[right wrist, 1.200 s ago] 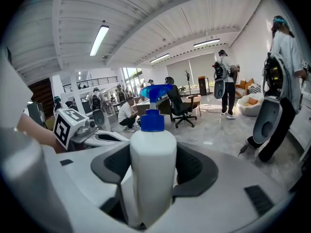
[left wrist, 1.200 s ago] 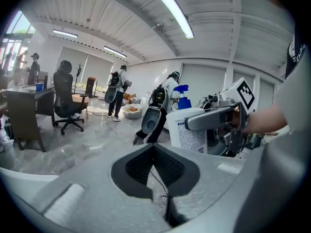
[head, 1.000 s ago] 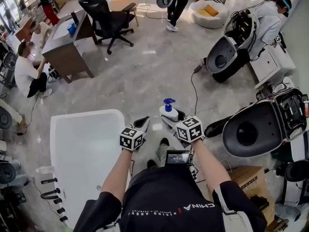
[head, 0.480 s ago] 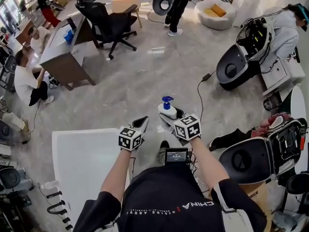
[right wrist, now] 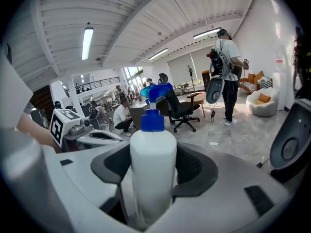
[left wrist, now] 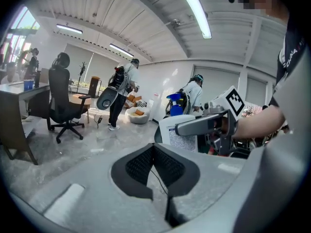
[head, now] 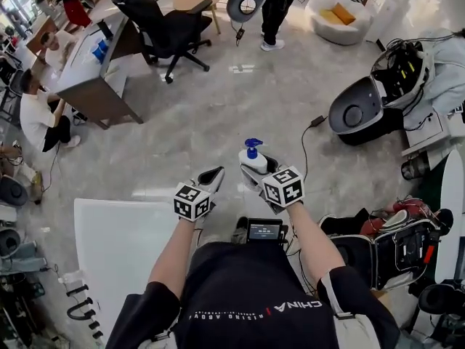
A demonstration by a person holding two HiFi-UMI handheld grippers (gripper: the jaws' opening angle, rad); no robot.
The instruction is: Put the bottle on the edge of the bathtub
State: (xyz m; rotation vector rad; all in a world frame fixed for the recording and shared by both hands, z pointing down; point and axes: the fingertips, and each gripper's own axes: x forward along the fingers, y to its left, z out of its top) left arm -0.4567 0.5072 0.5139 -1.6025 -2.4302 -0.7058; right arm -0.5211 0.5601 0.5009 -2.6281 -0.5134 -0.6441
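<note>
A white bottle (head: pixel 253 158) with a blue pump stands upright between the pads of my right gripper (head: pixel 256 171), which is shut on its body. The right gripper view shows the bottle (right wrist: pixel 153 144) filling the gap of the right gripper (right wrist: pixel 154 168). My left gripper (head: pixel 213 177) is just to the left at the same height, shut and empty; in its own view the left gripper (left wrist: pixel 153 147) has its pads meeting, with the bottle (left wrist: pixel 181 130) beyond. The white bathtub (head: pixel 131 206) lies below and to the left of both grippers, which hang over the grey floor.
Black taps (head: pixel 80 307) sit at the tub's lower left corner. A desk (head: pixel 94 71) and office chair (head: pixel 171 27) stand ahead on the left, with a seated person (head: pixel 36 115). Grey pod machines (head: pixel 356 111) and a floor cable (head: pixel 305 144) are on the right.
Both grippers have travelled across the floor together with the person, the bottle still held. The tub and the machines on the right have slid lower in the head view.
</note>
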